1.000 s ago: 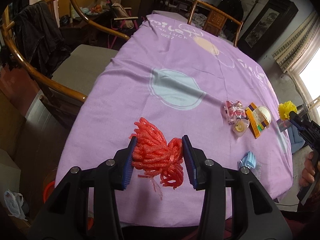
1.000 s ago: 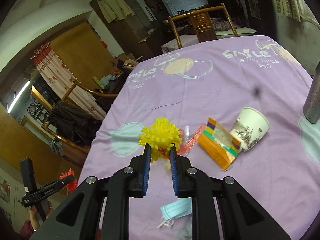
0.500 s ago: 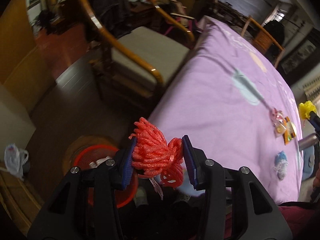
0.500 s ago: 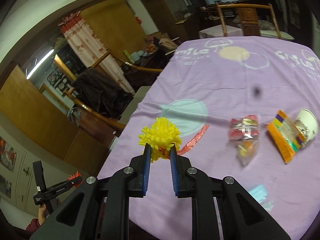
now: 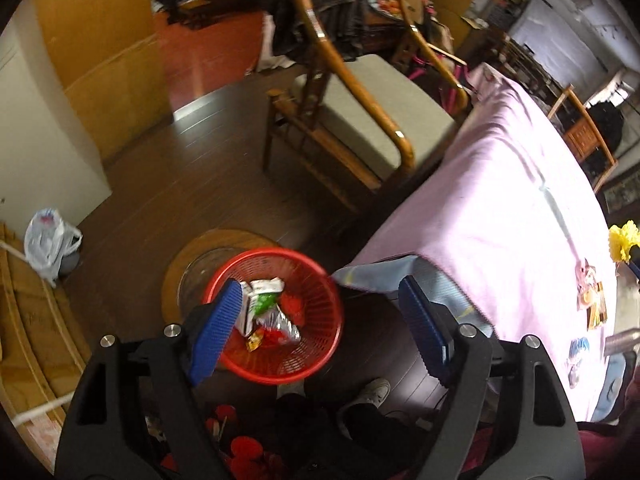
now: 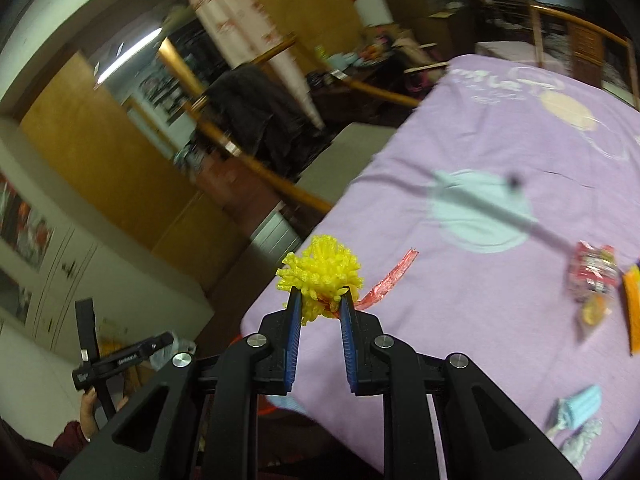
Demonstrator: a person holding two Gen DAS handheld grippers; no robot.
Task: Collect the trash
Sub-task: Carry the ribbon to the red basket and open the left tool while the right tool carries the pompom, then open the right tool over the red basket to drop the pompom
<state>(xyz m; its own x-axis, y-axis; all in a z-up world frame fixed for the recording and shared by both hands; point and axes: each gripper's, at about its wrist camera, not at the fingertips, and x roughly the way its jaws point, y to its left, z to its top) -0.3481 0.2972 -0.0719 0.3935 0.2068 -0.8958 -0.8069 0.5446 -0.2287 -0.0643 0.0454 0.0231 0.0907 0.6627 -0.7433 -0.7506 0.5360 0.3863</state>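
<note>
We see open air above the red basket [image 5: 320, 280], its mouth unobstructed. The table [image 5: 500, 208] edge crowds its right side; the wooden chair [image 5: 360, 120] stands well apart beyond bare floor [image 5: 180, 184].

A table under a purple cloth [image 6: 500, 280] carried a red strip [image 6: 390, 278], a candy bag [image 6: 592, 280], an orange packet [image 6: 632, 312] and a blue mask [image 6: 580, 406]. On the dark floor [image 5: 200, 168] stood a red basket [image 5: 320, 292] and a plastic bag [image 5: 50, 240].
</note>
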